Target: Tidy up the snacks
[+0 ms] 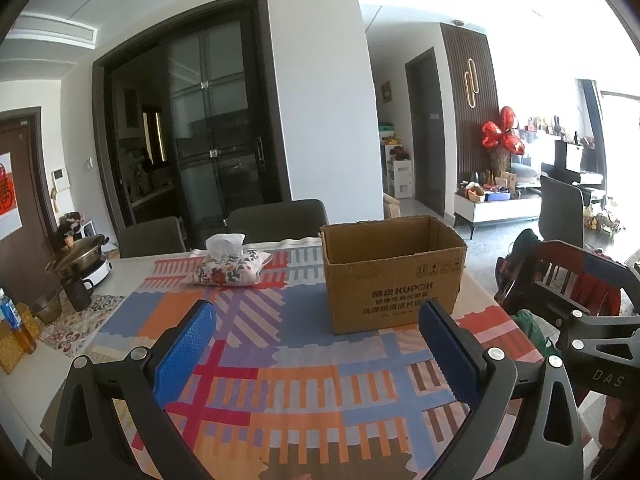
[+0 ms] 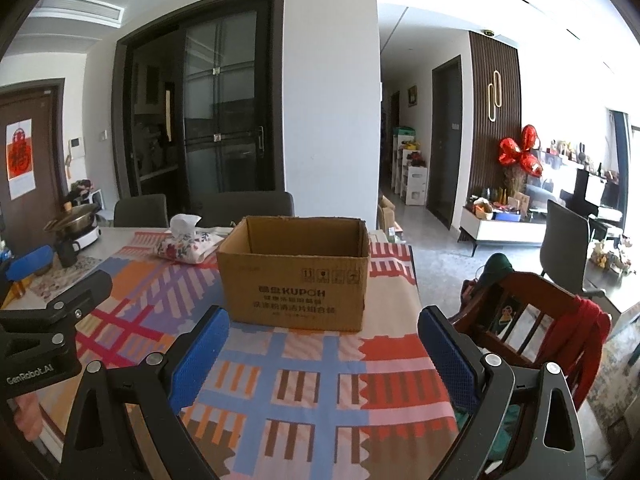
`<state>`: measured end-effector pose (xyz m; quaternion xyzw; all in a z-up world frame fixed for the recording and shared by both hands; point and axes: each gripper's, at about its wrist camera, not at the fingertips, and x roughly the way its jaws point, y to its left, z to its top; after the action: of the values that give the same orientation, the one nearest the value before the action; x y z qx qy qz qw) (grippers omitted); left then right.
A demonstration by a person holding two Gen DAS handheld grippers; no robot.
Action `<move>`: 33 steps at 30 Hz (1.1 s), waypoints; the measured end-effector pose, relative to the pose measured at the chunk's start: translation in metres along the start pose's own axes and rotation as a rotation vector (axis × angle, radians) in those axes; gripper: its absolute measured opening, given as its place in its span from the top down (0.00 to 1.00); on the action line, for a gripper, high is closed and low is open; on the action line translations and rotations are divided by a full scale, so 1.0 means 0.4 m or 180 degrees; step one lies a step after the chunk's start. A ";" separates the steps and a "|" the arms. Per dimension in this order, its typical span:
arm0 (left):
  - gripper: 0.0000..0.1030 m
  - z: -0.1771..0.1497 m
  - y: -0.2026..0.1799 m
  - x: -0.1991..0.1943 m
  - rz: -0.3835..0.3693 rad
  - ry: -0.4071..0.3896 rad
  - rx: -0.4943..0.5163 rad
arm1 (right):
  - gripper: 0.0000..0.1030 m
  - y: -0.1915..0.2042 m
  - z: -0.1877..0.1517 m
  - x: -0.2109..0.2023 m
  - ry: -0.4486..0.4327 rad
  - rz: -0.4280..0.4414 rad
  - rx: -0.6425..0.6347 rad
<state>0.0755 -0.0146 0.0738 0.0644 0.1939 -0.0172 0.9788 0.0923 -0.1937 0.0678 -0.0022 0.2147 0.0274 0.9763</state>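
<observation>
On worktop (image 2: 400, 344), right end: open-topped box (image 2: 296, 276), printed "KUPOH" above Chinese lines; tissue pack (image 2: 188, 246) just left-behind. Left tool (image 1: 316, 352) wide, empty. Right tool (image 2: 324, 356) wide, empty; body marked "DAS".

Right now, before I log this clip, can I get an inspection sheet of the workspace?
Surface: pale table under a striped patchwork cloth in orange, blue and red.
Job's things: open brown cardboard box, upright on the cloth; its inside floor is hidden; no snacks seen.
Clutter: floral fabric tissue pouch left of the box; metal pot on a white cooker; dark mug; blue-labelled bottle at the left edge.
Grippers: left gripper and right gripper both open, empty, above the cloth, short of the box.
Cables: nothing seen.
Surroundings: grey chairs behind the table; dark wooden chair with red cloth to the right; red balloons.
</observation>
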 end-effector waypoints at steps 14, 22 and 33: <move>0.00 -0.003 -0.002 -0.006 -0.0009 0.0002 0.0004 | 0.07 0.005 -0.003 -0.006 -0.0007 0.0038 0.0013; 0.00 -0.005 -0.002 -0.007 -0.0008 0.0011 0.0003 | 0.07 0.003 -0.006 0.000 0.0033 0.0043 0.0027; 0.00 -0.007 -0.008 0.009 0.0004 0.0073 -0.0017 | 0.07 -0.001 -0.008 0.003 0.0034 0.0037 0.0024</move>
<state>0.0777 -0.0175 0.0693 0.0621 0.2051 -0.0152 0.9766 0.0920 -0.1942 0.0646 0.0025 0.2200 0.0323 0.9750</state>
